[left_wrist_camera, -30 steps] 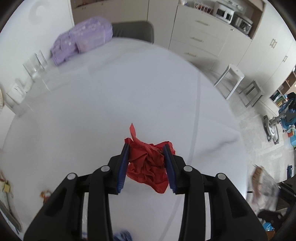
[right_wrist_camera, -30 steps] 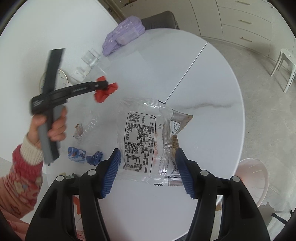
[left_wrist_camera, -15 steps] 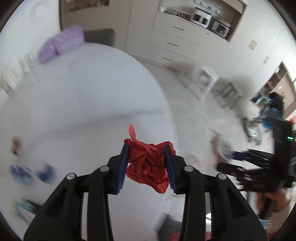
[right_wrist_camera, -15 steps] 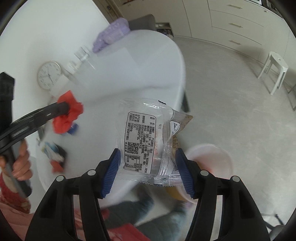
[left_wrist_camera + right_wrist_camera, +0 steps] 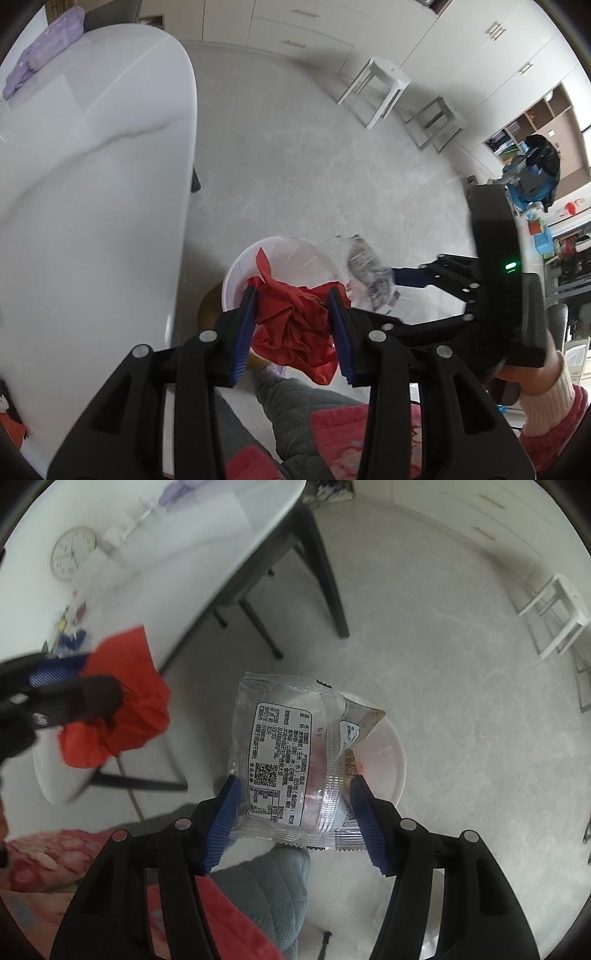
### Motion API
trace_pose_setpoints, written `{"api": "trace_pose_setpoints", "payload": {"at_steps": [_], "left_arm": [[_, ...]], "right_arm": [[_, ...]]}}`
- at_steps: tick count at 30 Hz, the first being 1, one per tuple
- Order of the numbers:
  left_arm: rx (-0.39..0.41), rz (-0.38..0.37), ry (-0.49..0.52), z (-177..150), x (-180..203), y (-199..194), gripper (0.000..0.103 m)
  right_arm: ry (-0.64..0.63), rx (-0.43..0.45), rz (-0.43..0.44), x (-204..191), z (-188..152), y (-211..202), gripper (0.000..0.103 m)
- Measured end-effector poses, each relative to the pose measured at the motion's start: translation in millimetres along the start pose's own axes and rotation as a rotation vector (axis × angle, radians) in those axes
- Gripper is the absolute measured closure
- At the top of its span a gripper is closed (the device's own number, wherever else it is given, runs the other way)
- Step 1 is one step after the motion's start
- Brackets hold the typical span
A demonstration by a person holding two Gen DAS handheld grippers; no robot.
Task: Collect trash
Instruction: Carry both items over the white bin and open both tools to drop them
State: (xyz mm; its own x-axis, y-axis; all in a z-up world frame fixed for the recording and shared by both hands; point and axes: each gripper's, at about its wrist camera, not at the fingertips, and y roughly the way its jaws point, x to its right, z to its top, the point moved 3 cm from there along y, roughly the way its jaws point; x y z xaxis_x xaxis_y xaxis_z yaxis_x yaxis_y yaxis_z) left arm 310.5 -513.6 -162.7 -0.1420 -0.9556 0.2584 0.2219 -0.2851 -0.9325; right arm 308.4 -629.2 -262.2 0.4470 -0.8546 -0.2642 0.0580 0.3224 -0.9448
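Note:
My left gripper (image 5: 291, 295) is shut on a crumpled red wrapper (image 5: 291, 328), held just above a white bin (image 5: 240, 269) on the floor beside the white table (image 5: 74, 184). My right gripper (image 5: 294, 786) is shut on a clear plastic food wrapper (image 5: 291, 749) with a printed label, hanging over the same bin (image 5: 388, 760). In the left wrist view the right gripper (image 5: 391, 280) comes in from the right with its blurred wrapper (image 5: 369, 273) at the bin's rim. In the right wrist view the left gripper (image 5: 74, 679) and red wrapper (image 5: 122, 709) are at the left.
Small wrappers (image 5: 70, 631) and a clock (image 5: 72, 557) lie on the table, with a purple cloth (image 5: 44, 48) at its far end. Dark table legs (image 5: 325, 572) stand near the bin. White stools (image 5: 373, 88) are across the floor. The person's quilted grey trouser leg (image 5: 266, 886) is below the grippers.
Both grippers have swung off the table and down to the floor side, still gripping the red wrapper and the clear wrapper. The white bin is now right under them.

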Motion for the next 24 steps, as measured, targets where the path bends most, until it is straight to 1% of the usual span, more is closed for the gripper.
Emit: {"api": "trace_pose_setpoints", "payload": {"at_steps": [2,3,5,6,10,12,13,14,16,18,19,20,24], "left_arm": [[-0.022,0.01,-0.007,2,3,9,0.065],[-0.03,0.015,-0.01,3,2,12,0.065],[-0.044,0.022,-0.013,5,7,18,0.065],[-0.052,0.025,-0.011,6,10,22,0.065],[-0.075,0.032,-0.008,10,18,34,0.064],[-0.094,0.038,-0.006,15,23,42,0.056],[-0.102,0.042,-0.004,16,24,44,0.046],[-0.106,0.053,-0.002,16,27,46,0.033],[-0.096,0.071,0.005,17,30,45,0.023],[-0.081,0.06,0.014,20,35,43,0.02],[-0.081,0.057,0.014,20,35,41,0.016],[-0.08,0.056,0.014,20,34,39,0.014],[-0.063,0.051,0.021,23,33,31,0.014]], "right_arm": [[-0.033,-0.037,-0.003,4,1,16,0.037],[-0.047,-0.054,-0.009,6,2,23,0.034],[-0.052,-0.072,-0.014,9,4,30,0.025],[-0.052,-0.078,-0.025,10,5,31,0.019],[-0.07,-0.08,-0.068,22,4,24,0.011],[-0.068,-0.079,-0.09,31,1,19,0.011],[-0.064,-0.079,-0.097,34,-1,17,0.011],[-0.058,-0.08,-0.104,38,-1,14,0.011],[-0.046,-0.079,-0.112,43,-2,12,0.011],[-0.036,-0.076,-0.116,52,-5,8,0.011],[-0.033,-0.072,-0.118,54,-6,7,0.011],[-0.028,-0.071,-0.12,57,-7,4,0.011],[-0.017,-0.065,-0.123,61,-7,0,0.011]]}}
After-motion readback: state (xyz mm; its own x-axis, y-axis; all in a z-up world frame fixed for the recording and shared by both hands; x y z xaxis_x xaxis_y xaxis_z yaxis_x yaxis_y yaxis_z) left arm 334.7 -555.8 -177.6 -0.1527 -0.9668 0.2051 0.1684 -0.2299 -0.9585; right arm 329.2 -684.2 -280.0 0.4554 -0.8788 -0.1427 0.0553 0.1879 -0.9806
